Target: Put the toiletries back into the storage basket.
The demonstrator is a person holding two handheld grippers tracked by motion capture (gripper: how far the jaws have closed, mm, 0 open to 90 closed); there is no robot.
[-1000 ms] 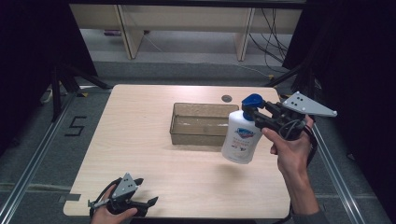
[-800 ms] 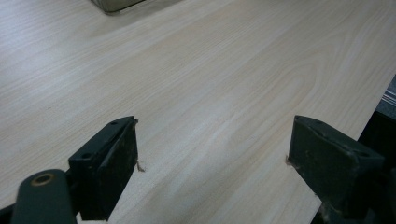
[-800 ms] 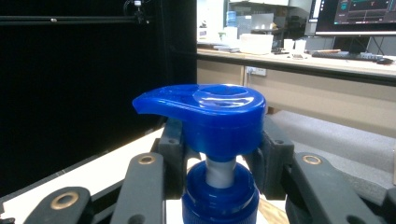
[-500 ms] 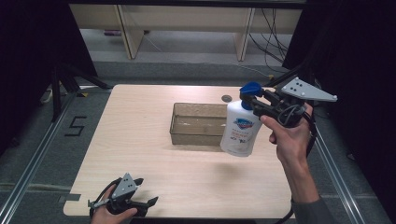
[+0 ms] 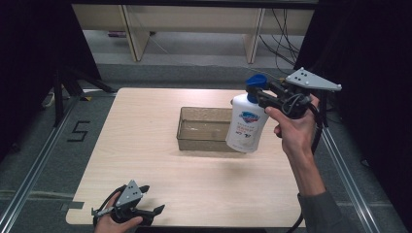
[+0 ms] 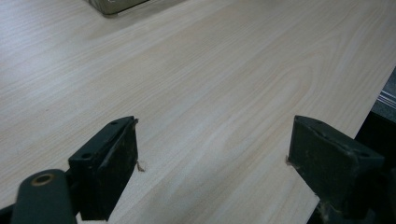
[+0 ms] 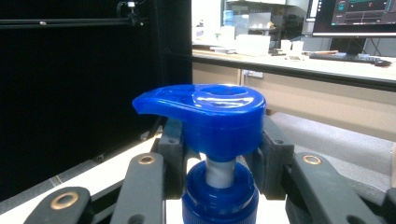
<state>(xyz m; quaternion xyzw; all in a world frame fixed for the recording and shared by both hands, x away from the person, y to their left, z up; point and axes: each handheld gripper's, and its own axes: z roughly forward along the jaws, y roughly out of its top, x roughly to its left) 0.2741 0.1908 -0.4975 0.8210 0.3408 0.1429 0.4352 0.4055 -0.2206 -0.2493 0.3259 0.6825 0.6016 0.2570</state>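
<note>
Soap bottle (image 5: 248, 127) hangs above the tray (image 5: 201, 130), right gripper (image 5: 262, 96) clamped below its blue pump (image 7: 210, 116); left gripper (image 6: 212, 161), jaws apart, rests on the desk (image 5: 145, 145).

Overhead light falls evenly on the pale table (image 5: 145, 145) — its surroundings stay dark. The bottle (image 5: 247, 127) casts a soft shadow; close-up jaws look slightly blurred.

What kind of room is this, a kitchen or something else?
Probably a lab or office workspace, not a kitchen: a bare wooden table ringed by black curtains, and a desk with a monitor and keyboard behind.
</note>
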